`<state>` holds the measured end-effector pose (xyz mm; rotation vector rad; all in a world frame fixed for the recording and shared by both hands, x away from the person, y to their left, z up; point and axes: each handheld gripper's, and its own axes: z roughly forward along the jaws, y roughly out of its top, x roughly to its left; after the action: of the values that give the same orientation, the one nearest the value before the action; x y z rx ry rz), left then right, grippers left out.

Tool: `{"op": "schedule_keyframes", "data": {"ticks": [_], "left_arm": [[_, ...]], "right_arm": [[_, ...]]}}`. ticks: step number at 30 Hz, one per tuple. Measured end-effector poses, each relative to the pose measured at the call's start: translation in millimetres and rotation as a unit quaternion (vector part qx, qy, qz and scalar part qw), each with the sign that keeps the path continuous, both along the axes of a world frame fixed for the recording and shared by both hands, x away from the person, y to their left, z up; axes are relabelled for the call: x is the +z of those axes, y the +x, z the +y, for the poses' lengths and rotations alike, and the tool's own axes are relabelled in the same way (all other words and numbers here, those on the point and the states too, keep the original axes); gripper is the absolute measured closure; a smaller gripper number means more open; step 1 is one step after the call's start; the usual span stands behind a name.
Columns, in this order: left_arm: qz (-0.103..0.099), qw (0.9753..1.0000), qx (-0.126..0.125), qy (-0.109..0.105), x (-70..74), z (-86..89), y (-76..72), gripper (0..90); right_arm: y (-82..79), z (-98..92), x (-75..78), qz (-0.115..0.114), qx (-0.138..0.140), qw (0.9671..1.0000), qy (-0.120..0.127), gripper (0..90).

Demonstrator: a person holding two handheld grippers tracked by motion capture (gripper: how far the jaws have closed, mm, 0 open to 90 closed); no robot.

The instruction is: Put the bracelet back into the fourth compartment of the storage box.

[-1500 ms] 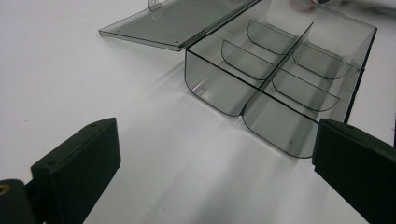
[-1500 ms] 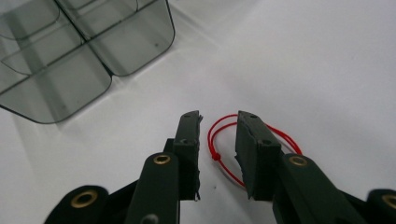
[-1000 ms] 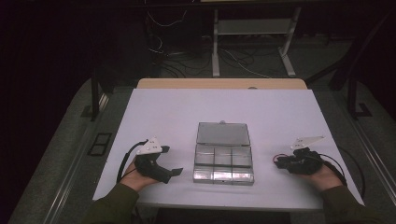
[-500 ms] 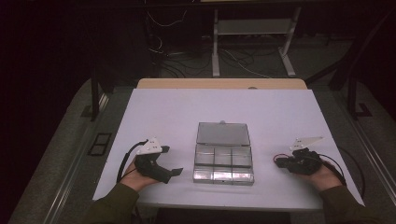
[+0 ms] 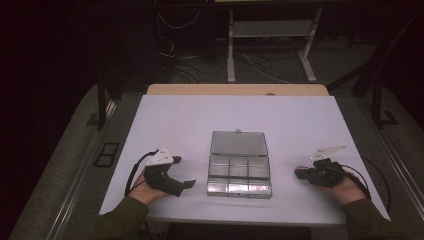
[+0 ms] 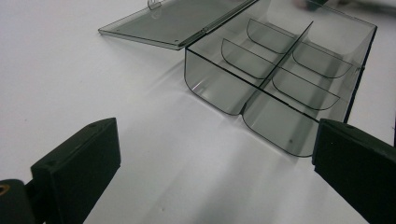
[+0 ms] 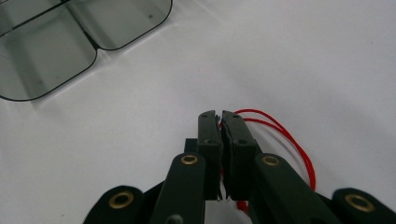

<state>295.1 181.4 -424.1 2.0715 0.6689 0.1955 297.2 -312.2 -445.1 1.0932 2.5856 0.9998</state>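
High view, clear compartment box (image 5: pixel 239 174), lid (image 5: pixel 238 143) open flat

- No legible text, label, brand, number or sign on the clear compartment box (image 6: pixel 275 79) ahead of the left gripper (image 6: pixel 210 177) — walls, dividers and open lid (image 6: pixel 173 21) are plain.
- Jaws of the right gripper (image 7: pixel 219 116) carry brass rivets only — no markings; the red loop (image 7: pixel 280 135) pinched between them is unprinted.
- White table surface (image 5: pixel 175 125) around both grippers: unmarked.
- Grey plates on top of the grippers in the high view: too small to tell any lettering.
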Motion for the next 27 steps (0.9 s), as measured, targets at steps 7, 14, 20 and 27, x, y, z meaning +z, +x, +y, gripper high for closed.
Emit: {"op": "schedule_keyframes", "data": {"ticks": [7, 14, 20, 27], "left_arm": [[0.000, 1.0000, -0.002, 0.003, 0.2, 0.2, 0.1, 0.5], [0.000, 1.0000, -0.003, 0.003, 0.0, 0.4, 0.4, 0.5], [0.000, 1.0000, -0.002, 0.002, 0.2, 0.9, 0.7, 0.5], [0.000, 1.0000, -0.001, 0.003, 0.1, -0.1, 0.1, 0.5]], "right_arm": [[0.9, -4.4, 4.8, -0.003, -0.006, 0.9997, 0.022, 85.6], [1.3, -7.2, 9.5, -0.011, -0.009, 0.9992, 0.036, 85.6], [1.5, -9.2, 14.4, -0.018, -0.011, 0.9985, 0.050, 85.6], [1.4, -8.9, 22.8, -0.025, -0.009, 0.9968, 0.075, 85.6]]}}
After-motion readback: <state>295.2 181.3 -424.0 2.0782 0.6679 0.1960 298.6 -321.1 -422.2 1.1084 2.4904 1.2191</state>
